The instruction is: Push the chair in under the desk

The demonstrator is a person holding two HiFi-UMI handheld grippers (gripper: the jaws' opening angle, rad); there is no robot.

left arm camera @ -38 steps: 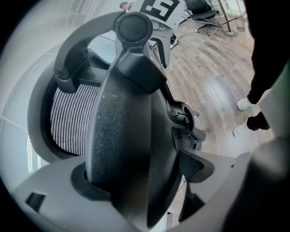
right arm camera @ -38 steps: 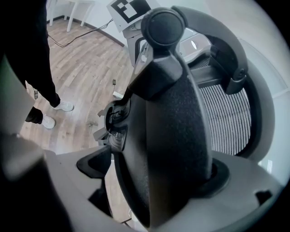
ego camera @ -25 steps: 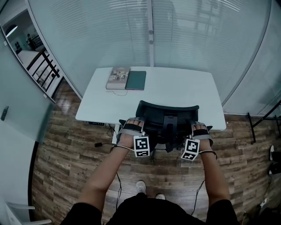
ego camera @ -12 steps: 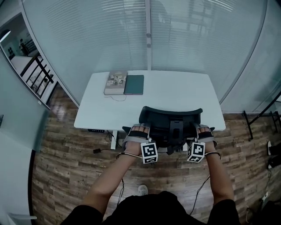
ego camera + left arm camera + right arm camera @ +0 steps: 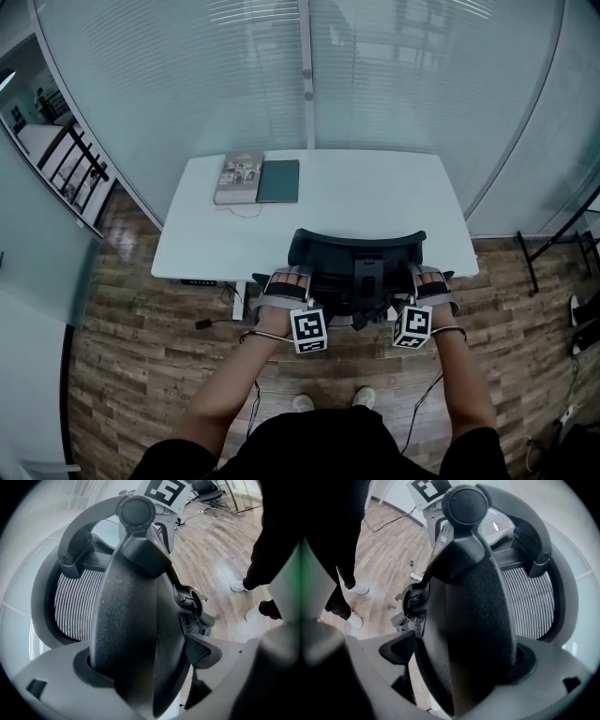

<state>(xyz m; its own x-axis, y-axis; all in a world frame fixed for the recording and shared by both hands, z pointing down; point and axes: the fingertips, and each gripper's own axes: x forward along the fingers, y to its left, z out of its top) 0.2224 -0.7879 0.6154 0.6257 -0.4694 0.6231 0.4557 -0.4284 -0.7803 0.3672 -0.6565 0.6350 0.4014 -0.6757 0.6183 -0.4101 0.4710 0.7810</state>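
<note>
Wooden floor underfoot, shoes planted close in. Held left gripper clamped on one padded armrest of the chair, right gripper clamped on the other armrest. Found chair at the white bench, backrest overlapping its near edge. Farther off, saw book and green notebook side by side near the far left corner, glass wall behind.

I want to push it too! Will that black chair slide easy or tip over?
The chair probably glides easily: the wood floor looks smooth and hard. It seems unlikely to tip, since the left gripper and right gripper hold both armrests evenly. Its mesh back suggests it's fairly light.
</note>
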